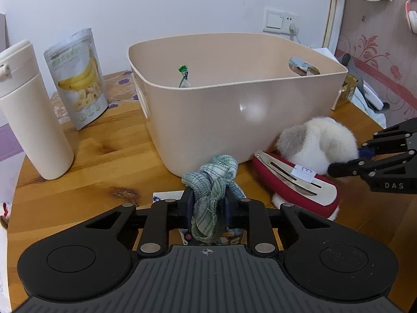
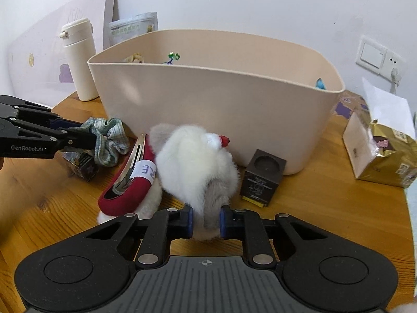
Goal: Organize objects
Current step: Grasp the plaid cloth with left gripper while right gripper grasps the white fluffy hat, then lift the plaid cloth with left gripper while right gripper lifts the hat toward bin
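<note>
A beige plastic bin stands on the round wooden table. My left gripper is shut on a green plaid scrunchie just in front of the bin. My right gripper is shut on a fluffy white and grey plush piece at the bin's near wall. It is joined to a big red hair clip with a metal snap. Small items lie inside the bin, mostly hidden.
A cream flask and a banana chip pouch stand left of the bin. A small dark cube box sits by the bin's right corner. A gold packet lies at the right. A patterned cube sits under the scrunchie.
</note>
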